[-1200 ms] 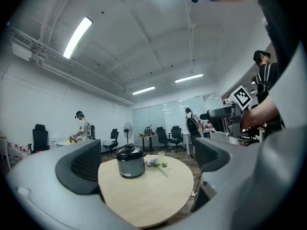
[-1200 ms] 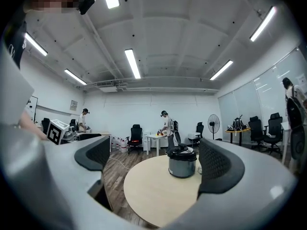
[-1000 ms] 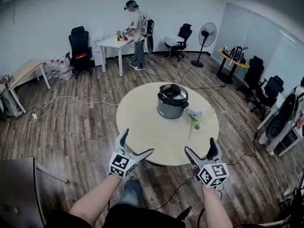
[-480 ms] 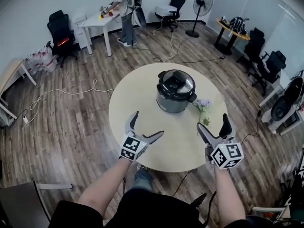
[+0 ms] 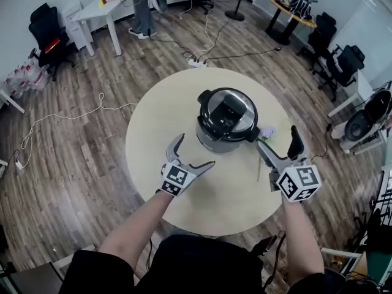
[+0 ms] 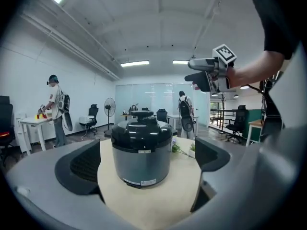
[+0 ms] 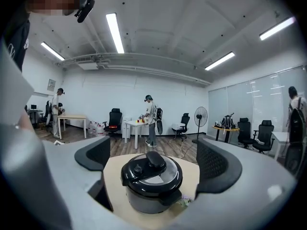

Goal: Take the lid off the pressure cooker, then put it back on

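Note:
A grey pressure cooker (image 5: 225,122) stands on the round beige table (image 5: 159,133), its black lid (image 5: 228,111) seated on the pot. In the left gripper view the cooker (image 6: 142,153) sits level ahead between the jaws, a short way off. In the right gripper view the cooker (image 7: 151,183) shows from above, with the lid knob (image 7: 154,159) upright. My left gripper (image 5: 191,154) hovers open near the cooker's left front. My right gripper (image 5: 279,146) hovers open at its right. Neither touches the cooker, and both hold nothing.
A small sprig of purple flowers (image 5: 265,137) lies on the table right of the cooker, close to my right gripper. Cables (image 5: 73,116) run over the wood floor. Office chairs (image 5: 334,57), a white desk (image 5: 98,8) and a standing person (image 5: 141,2) are far behind.
The view has come closer to the table and looks down more steeply. Both grippers moved forward over the table toward the cooker, still open. The lid has not moved.

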`<state>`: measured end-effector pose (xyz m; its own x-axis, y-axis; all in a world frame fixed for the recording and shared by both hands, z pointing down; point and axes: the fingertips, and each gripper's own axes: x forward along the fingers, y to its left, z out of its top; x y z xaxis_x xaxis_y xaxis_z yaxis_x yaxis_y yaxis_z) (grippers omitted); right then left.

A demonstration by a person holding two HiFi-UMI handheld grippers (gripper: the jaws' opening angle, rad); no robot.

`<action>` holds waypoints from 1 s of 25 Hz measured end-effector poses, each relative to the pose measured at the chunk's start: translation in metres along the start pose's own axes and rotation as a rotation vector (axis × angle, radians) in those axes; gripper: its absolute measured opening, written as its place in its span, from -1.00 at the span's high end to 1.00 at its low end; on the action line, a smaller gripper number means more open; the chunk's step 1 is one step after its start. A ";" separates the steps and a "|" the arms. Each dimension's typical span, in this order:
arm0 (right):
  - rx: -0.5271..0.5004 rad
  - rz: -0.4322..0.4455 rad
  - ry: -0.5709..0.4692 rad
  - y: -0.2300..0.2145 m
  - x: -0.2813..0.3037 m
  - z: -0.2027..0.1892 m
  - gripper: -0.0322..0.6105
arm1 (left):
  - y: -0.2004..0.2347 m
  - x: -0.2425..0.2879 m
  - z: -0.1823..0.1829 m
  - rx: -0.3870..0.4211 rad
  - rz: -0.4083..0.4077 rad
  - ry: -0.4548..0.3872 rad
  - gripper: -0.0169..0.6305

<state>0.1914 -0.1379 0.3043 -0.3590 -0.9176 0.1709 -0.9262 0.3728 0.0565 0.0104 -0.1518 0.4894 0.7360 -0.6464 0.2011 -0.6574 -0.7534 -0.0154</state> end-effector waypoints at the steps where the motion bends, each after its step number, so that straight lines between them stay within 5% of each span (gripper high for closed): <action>1: -0.009 0.004 0.025 -0.001 0.011 -0.003 -0.89 | 0.004 0.008 -0.007 -0.014 -0.011 0.017 -0.87; 10: -0.086 0.108 0.169 -0.013 0.086 -0.022 -0.87 | 0.021 0.070 -0.064 -0.093 -0.056 0.157 -0.88; 25: -0.293 0.491 0.528 -0.004 0.201 -0.093 -0.82 | 0.034 0.135 -0.110 -0.086 -0.112 0.253 -0.88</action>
<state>0.1340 -0.3112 0.4301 -0.5499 -0.4778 0.6851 -0.5802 0.8085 0.0981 0.0695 -0.2514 0.6238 0.7482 -0.5010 0.4348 -0.5936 -0.7983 0.1016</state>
